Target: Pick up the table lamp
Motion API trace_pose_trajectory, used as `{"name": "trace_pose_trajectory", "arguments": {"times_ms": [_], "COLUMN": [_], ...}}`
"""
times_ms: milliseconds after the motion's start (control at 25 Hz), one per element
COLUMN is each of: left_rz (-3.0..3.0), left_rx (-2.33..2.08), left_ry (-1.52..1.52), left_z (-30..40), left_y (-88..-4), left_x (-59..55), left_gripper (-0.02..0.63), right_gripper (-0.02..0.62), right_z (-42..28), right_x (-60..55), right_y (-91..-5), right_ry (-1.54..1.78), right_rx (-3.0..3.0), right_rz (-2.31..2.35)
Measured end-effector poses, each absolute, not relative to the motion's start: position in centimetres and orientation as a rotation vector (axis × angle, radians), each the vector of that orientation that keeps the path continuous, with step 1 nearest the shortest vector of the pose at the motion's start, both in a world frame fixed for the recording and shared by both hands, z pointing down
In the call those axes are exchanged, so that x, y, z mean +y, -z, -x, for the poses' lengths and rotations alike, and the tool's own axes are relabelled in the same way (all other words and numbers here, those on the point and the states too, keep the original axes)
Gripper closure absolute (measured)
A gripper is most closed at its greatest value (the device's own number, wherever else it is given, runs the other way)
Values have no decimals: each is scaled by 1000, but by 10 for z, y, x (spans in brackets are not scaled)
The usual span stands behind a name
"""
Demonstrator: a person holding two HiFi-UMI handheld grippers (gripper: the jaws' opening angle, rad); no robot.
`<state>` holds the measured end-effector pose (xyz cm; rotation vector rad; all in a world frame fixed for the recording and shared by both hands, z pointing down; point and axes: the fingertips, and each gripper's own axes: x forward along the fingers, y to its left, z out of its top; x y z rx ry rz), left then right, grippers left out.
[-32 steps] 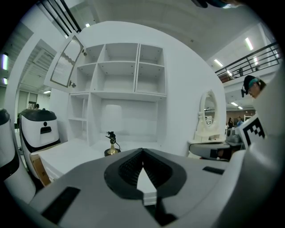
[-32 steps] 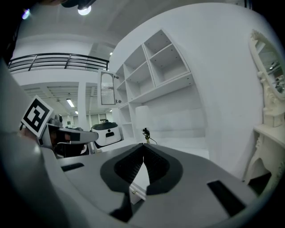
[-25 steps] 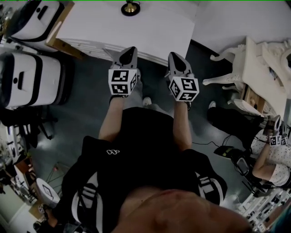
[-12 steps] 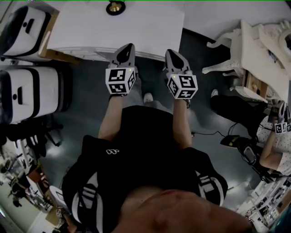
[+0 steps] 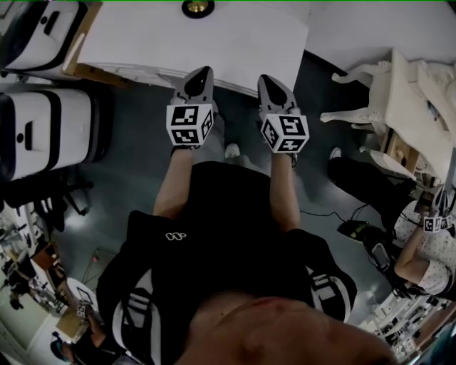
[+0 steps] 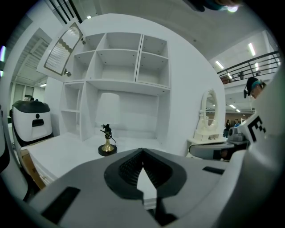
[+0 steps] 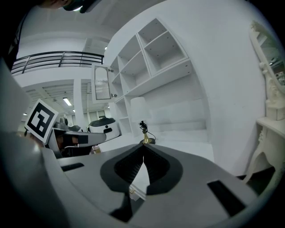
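1. Your left gripper point(image 5: 201, 73) and right gripper point(image 5: 266, 80) hover side by side over the near edge of the white desk point(image 5: 142, 43).
2. The 2 pairs of jaws are pressed together, gripping nothing.
3. The table lamp point(image 5: 197, 8) (brass stem, dark base) stands at the desk's far side, well apart from both.

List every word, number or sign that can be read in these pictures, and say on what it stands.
No word or number can be read.
Left gripper and right gripper: the cubes bear square black-and-white markers, patterns and not letters.
Shirt: a small white logo, too small to read.
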<state>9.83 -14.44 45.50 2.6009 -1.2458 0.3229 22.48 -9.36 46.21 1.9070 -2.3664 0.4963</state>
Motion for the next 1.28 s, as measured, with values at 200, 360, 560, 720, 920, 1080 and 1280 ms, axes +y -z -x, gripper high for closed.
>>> {"name": "trace_pose_trajectory", "arguments": {"times_ms": [200,360,560,720,920,1080,1280], "left_rz": [-2526,-2475,-2407,-2355,-2292,-2256,-2220], "left_rx": [-1293,-1332,-1383,-1413,-1429,-1434,-1443], "left_ry": [-336,-344,-349,-346,-353,-365,-377], "left_z": [-72,-51,-19,1,17,31,44], "left_y": [-470,-480,-490,-501,-515,-528,-539], "left_x": [-170,-192,-222,-248,-270,-294,-320], "left_gripper": [595,595,595,595,595,595,595], "right_gripper": [575,575,575,575,574,524,508], "right_z": [-193,-186,-167,-150,-137,-123,-118], "right_x": [-129,-161,-204,-241,-281,-316,-350], "right_y": [-478,-488,-493,-498,-507,-520,-540], "right_ry": [-521,-546,-518,-488,-476,-488,-503], "right_rx": [-2401,-2404,-2392,-2414,-2441,-2475,-2462], "right_rz": [-1797,-1777,-1783,-1749,-1698,-1649,-1612]}}
